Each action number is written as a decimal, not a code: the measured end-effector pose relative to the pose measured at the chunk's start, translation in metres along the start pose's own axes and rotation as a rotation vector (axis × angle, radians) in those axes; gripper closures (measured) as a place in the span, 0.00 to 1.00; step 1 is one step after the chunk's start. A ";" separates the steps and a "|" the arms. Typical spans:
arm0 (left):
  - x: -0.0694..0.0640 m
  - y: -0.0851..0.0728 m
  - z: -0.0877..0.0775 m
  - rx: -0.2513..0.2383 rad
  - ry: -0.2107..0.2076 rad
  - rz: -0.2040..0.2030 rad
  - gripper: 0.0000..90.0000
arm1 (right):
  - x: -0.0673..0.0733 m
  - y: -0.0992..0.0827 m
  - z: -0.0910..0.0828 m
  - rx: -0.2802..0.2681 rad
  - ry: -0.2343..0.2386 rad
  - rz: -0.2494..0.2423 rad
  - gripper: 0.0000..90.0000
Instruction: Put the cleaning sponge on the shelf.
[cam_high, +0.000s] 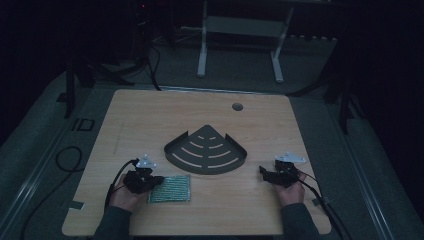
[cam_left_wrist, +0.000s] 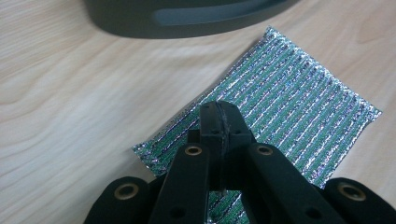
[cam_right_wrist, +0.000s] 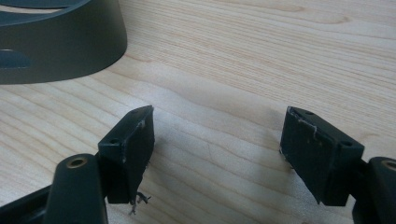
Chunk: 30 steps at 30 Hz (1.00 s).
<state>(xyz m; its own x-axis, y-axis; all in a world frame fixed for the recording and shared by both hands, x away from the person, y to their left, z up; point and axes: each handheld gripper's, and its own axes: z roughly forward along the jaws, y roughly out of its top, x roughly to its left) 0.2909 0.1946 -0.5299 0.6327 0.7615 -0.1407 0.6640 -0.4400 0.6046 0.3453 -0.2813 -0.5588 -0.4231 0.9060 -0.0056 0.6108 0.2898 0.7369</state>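
A shiny green-and-silver striped pad (cam_high: 172, 189) (cam_left_wrist: 299, 102) lies flat on the wooden table near the front left. My left gripper (cam_high: 157, 180) (cam_left_wrist: 219, 109) is at the pad's left edge, its jaws pressed together over the pad's near corner; I see nothing pinched between them. Behind the pad sits a dark grey fan-shaped corner rack (cam_high: 206, 150) (cam_left_wrist: 187, 18) (cam_right_wrist: 60, 46) with curved slots. My right gripper (cam_high: 262, 172) (cam_right_wrist: 217, 135) stands open over bare wood to the right of the rack, with nothing between its jaws.
The table (cam_high: 150, 115) has a round cable hole (cam_high: 237, 106) at the back. Black cables (cam_high: 65, 160) trail over the floor on the left. A white frame (cam_high: 240, 30) stands beyond the far edge. The room around is dark.
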 end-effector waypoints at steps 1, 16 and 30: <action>0.002 0.000 -0.001 0.001 0.005 -0.002 1.00 | 0.000 0.000 0.000 0.000 0.000 0.000 0.28; 0.027 -0.028 -0.029 0.009 0.099 -0.109 1.00 | 0.000 0.000 0.000 0.001 0.000 0.000 0.28; 0.022 -0.033 -0.034 0.011 0.087 -0.109 0.92 | 0.000 0.000 0.000 0.002 0.001 0.000 0.28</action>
<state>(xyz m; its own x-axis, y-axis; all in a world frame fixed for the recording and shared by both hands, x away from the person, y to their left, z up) 0.2700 0.2421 -0.5266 0.5201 0.8432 -0.1360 0.7314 -0.3575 0.5807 0.3459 -0.2813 -0.5587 -0.4237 0.9058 -0.0056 0.6120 0.2908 0.7355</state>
